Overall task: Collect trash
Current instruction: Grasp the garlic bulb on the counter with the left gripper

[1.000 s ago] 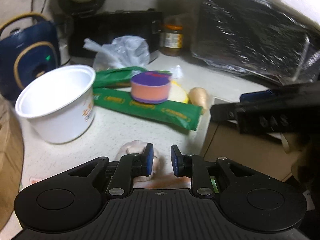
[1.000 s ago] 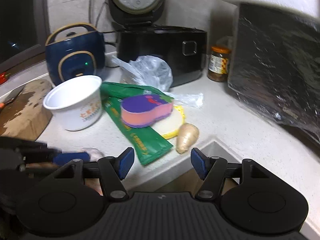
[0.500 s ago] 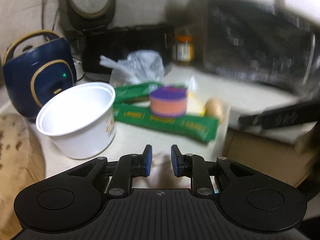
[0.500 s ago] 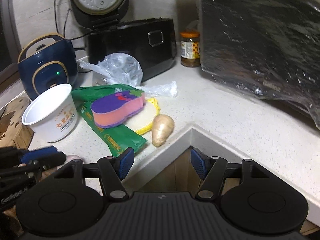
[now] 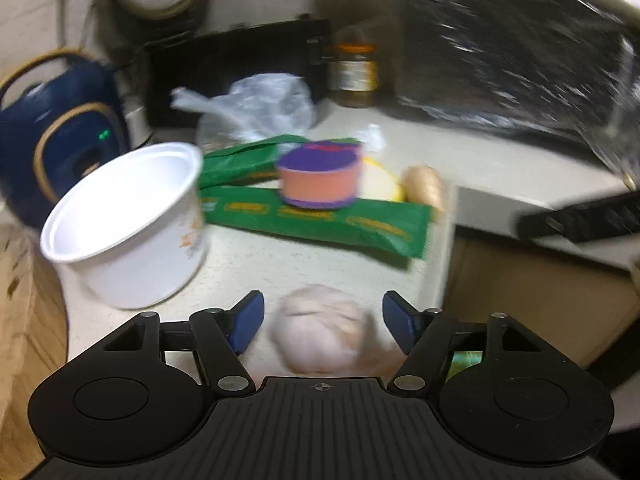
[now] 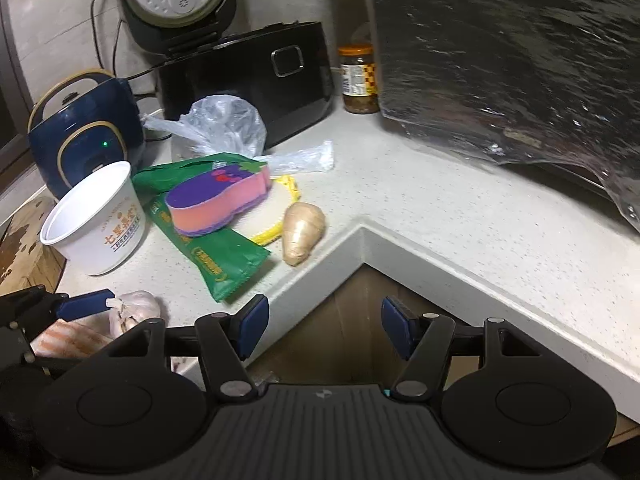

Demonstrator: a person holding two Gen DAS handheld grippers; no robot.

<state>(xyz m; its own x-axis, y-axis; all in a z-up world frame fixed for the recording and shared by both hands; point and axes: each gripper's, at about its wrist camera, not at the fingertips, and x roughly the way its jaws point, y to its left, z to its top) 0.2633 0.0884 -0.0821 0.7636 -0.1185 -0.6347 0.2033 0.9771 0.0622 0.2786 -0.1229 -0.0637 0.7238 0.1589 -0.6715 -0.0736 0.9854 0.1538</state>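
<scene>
On the white counter lie a white paper cup (image 5: 124,220) (image 6: 94,220), green wrappers (image 5: 320,220) (image 6: 216,256), a clear plastic bag (image 5: 256,108) (image 6: 218,128) and a purple-pink sponge (image 5: 320,178) (image 6: 218,200). A pale garlic bulb (image 5: 320,332) (image 6: 134,308) lies on the counter between the fingers of my left gripper (image 5: 322,322), which is open around it. My right gripper (image 6: 324,326) is open and empty, off the counter's inner corner. The left gripper's blue fingertip (image 6: 84,305) shows in the right wrist view beside the garlic.
A ginger root (image 6: 302,232), a yellow-rimmed pad (image 6: 276,204), a blue cooker (image 6: 84,132), a black rice cooker (image 6: 248,68), a jar (image 6: 358,80), a foil-wrapped black block (image 6: 508,56) and a wooden board (image 6: 24,252) stand around. The counter edge (image 6: 440,256) forms an inner corner.
My left gripper has opened from nearly shut, and the garlic now lies free between its fingers. My right gripper has drawn back and stays open.
</scene>
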